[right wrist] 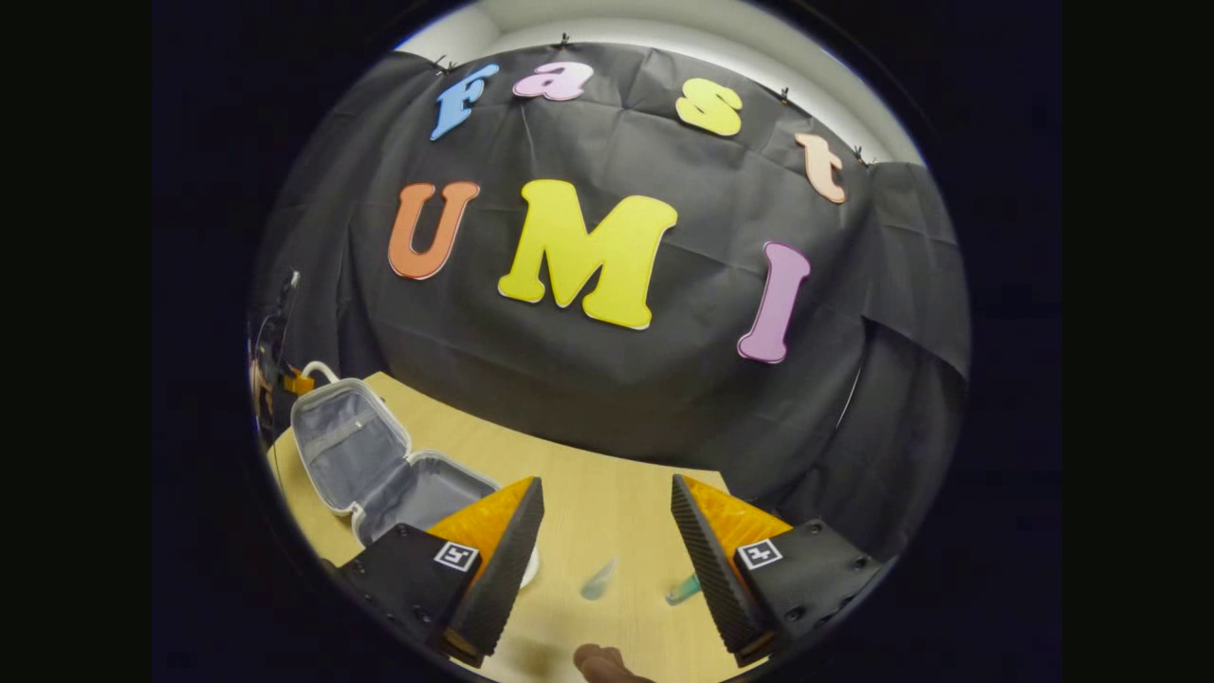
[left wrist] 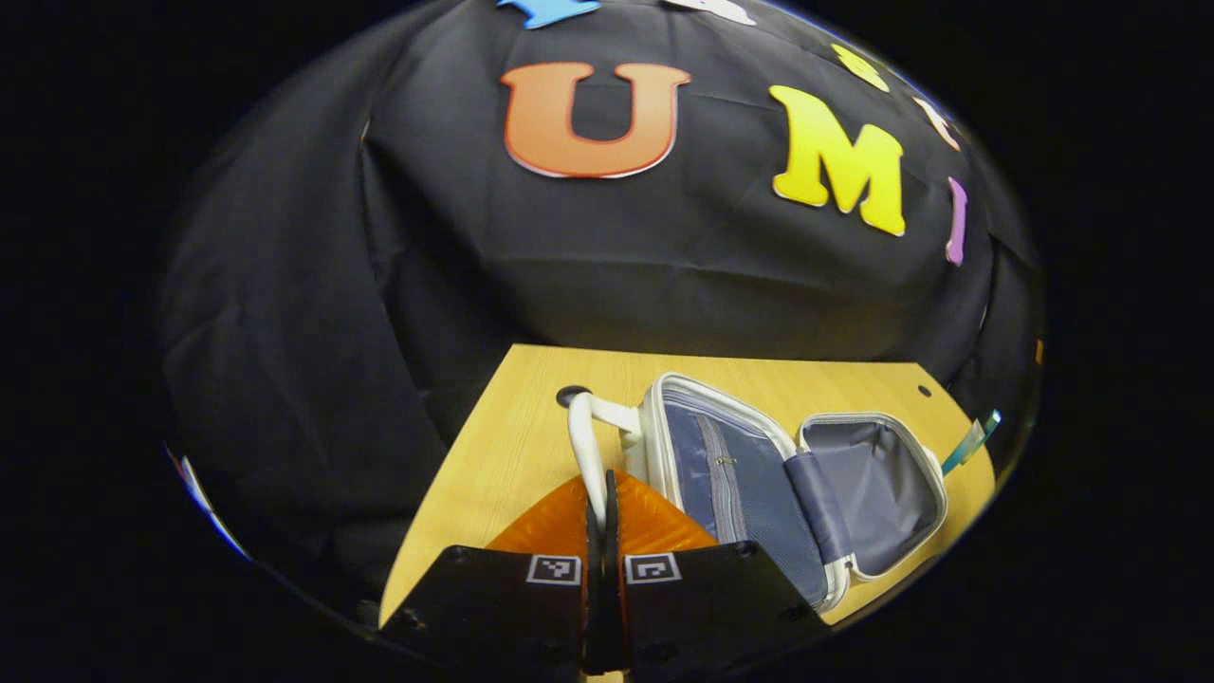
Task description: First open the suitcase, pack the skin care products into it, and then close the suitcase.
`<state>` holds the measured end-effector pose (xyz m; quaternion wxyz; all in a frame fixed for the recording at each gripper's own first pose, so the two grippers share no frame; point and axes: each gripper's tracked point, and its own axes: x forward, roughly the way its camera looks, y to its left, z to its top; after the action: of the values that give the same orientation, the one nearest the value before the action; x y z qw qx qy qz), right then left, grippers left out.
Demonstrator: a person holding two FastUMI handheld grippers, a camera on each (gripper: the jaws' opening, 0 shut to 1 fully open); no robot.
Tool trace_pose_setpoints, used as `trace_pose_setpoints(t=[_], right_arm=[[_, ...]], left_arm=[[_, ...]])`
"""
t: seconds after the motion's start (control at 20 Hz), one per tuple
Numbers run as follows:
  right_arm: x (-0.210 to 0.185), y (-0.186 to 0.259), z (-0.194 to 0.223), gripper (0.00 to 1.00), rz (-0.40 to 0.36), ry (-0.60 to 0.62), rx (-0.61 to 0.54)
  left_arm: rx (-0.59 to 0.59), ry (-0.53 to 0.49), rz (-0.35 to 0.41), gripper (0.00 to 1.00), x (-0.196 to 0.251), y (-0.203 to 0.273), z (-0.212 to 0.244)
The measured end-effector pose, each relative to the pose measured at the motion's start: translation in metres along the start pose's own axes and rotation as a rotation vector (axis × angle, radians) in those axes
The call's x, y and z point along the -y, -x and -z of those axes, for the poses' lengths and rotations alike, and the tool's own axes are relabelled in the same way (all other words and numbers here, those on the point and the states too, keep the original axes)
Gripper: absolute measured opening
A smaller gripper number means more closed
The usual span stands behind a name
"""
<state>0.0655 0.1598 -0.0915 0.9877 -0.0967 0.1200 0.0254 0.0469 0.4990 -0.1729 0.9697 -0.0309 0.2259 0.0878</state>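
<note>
The small white suitcase (left wrist: 654,417) lies open on the wooden table, showing a zip-pocket half and an empty grey-lined half (left wrist: 877,484). My left gripper (left wrist: 603,493) is shut on its white handle (left wrist: 585,441) at the case's left end. In the right gripper view the open suitcase (right wrist: 327,432) sits at the far left. My right gripper (right wrist: 607,531) hangs open above the table, nothing between its fingers. Below it lie a teal tube (right wrist: 683,590) and a small clear item (right wrist: 597,579). The teal tube (left wrist: 972,441) lies just right of the case.
The light wooden table (left wrist: 493,446) has a cable hole (left wrist: 569,394) near the handle. A white round thing (right wrist: 529,569) peeks from behind my right gripper's left finger. A brown object (right wrist: 607,666) sits at the bottom edge. Black cloth walls stand close behind the table.
</note>
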Motion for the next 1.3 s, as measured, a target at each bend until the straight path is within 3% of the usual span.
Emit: trace_pose_setpoints(t=[0.45,0.75,1.0,1.05,1.2,1.3], right_arm=[[0.017,-0.003,0.033,0.80,0.036,0.025,-0.092],[0.028,-0.004,0.045,0.80,0.054,0.023,-0.131],[0.030,-0.005,0.050,0.80,0.040,0.006,-0.132],[0.032,-0.005,0.050,0.80,0.035,0.006,-0.126],[0.036,-0.007,0.054,0.80,0.010,-0.004,-0.120],[0.044,-0.004,0.056,0.80,-0.010,-0.009,-0.107]], left_arm=[[-0.154,0.310,0.065,0.03,-0.032,-0.045,0.086],[-0.137,0.600,0.146,0.04,-0.035,-0.050,0.092],[-0.119,0.801,0.147,0.07,-0.034,-0.048,0.092],[-0.110,0.846,0.151,0.01,-0.032,-0.046,0.091],[-0.043,0.960,0.141,0.61,-0.030,-0.036,0.075],[-0.012,0.965,0.092,1.00,-0.033,-0.026,0.067]])
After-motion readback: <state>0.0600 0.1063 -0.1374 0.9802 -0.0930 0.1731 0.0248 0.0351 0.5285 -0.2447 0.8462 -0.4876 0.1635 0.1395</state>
